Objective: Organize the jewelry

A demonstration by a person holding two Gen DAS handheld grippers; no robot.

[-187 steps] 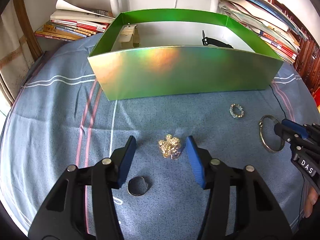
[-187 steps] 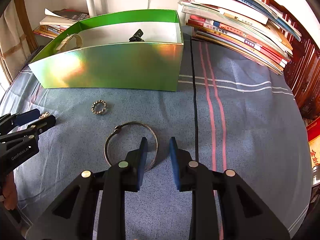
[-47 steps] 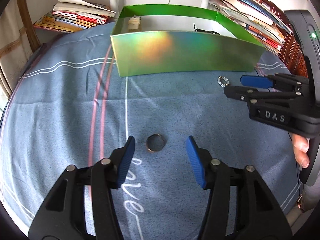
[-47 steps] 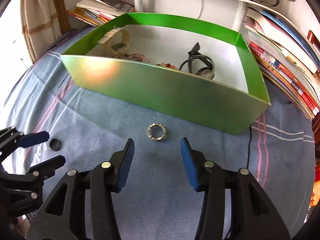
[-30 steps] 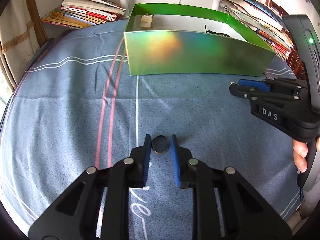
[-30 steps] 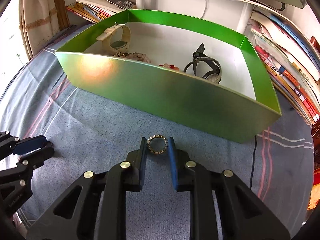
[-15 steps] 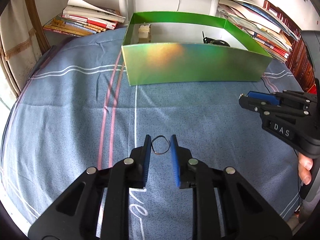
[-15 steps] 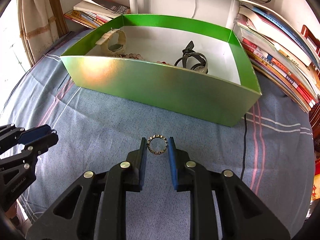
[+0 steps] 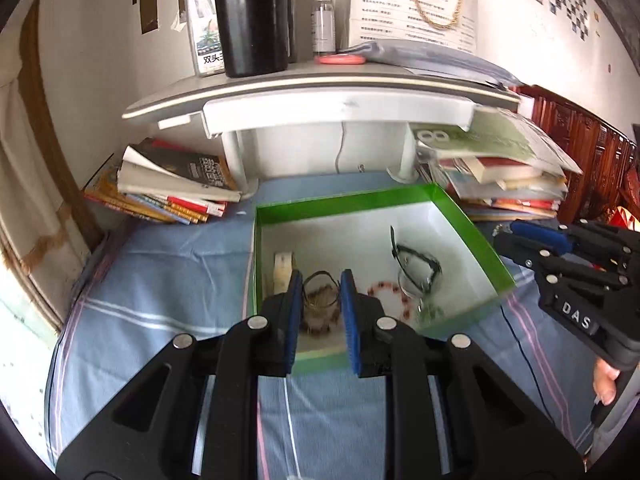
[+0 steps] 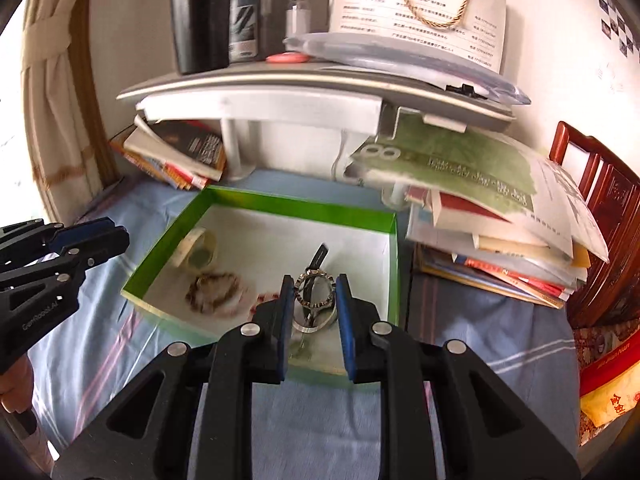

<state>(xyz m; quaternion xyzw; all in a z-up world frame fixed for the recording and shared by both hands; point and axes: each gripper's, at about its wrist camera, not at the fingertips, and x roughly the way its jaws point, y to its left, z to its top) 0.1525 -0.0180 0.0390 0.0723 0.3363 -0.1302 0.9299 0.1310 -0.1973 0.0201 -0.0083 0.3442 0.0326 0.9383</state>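
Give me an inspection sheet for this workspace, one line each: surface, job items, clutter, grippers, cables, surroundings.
Surface: blue striped cloth.
Job's things: green box holds watches and bead bracelets.
Clutter: book stacks on both sides of the box.
Grippers: left gripper shut on thin ring; right gripper shut on studded ring; both above the box.
Cables: thin black cable on the cloth.
Surroundings: shelf with black bottle; wooden chair.

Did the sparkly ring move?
Yes. The studded ring, clamped in the right gripper, went from the cloth up over the green box.
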